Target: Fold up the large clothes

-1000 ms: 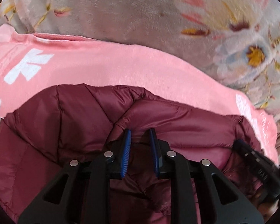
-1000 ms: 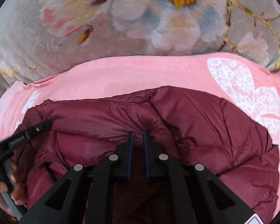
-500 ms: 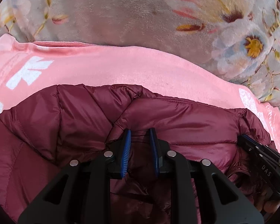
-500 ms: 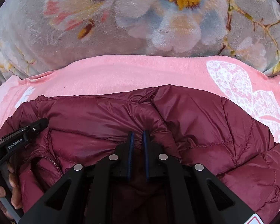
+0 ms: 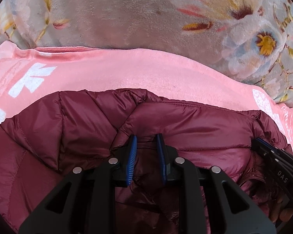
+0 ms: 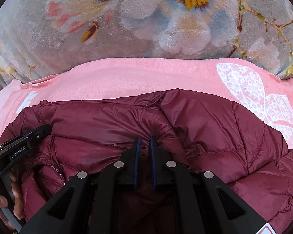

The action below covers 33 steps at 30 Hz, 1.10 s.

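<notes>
From my left camera I see the left gripper (image 5: 146, 138) with its blue-padded fingers (image 5: 132, 152) drawn close together and a bunched fold of the maroon puffer jacket (image 5: 195, 124) pinched between them. The fabric rises straight out of the gap between the pads, so I read this as a grip on the jacket. The jacket spreads to both sides of the fingers and beyond their tips, its quilted panels creased and puffed.

On my right camera the right gripper (image 6: 144, 139) has its fingers (image 6: 136, 156) almost together, with only a thin layer of the same jacket (image 6: 214, 128) caught in the narrow slit between them. A zipper edge (image 6: 52, 165) runs off to the left of these fingers.

Each gripper shows at the edge of the other's view: the right one low on the right side of the left view (image 5: 279, 167), the left one on the left side of the right view (image 6: 23, 146), with the person's hand (image 6: 9, 198) wrapped around its handle below.

Past the fingertips in both views, the jacket lies on a pink blanket (image 5: 127, 72) with white printed shapes (image 6: 250, 89). Farther out still is a grey floral blanket (image 6: 166, 29) with large pale flowers and yellow centres.
</notes>
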### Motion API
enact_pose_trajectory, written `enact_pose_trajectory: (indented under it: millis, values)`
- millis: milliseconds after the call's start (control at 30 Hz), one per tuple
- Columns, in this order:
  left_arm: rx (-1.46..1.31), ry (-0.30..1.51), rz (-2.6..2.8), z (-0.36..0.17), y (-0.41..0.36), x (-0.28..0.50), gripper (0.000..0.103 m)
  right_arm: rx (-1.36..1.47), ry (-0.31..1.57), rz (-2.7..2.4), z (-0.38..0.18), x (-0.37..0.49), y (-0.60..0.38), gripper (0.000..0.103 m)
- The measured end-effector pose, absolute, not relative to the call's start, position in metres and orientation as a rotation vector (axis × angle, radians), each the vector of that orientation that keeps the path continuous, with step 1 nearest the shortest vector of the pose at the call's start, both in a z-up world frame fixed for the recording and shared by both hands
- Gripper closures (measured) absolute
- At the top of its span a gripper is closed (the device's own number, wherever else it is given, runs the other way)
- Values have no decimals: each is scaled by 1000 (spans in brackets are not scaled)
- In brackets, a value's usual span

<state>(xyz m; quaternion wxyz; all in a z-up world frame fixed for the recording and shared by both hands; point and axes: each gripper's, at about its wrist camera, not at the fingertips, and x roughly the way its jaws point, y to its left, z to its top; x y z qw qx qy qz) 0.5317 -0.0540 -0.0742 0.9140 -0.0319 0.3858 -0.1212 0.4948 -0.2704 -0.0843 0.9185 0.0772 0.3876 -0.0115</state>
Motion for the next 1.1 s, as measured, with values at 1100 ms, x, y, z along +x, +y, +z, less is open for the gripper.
enact_pose_trajectory:
  millis: [1100]
  values:
    - [-56, 764, -265, -41, -20, 463, 54, 389, 743, 57, -37, 406, -308, 66]
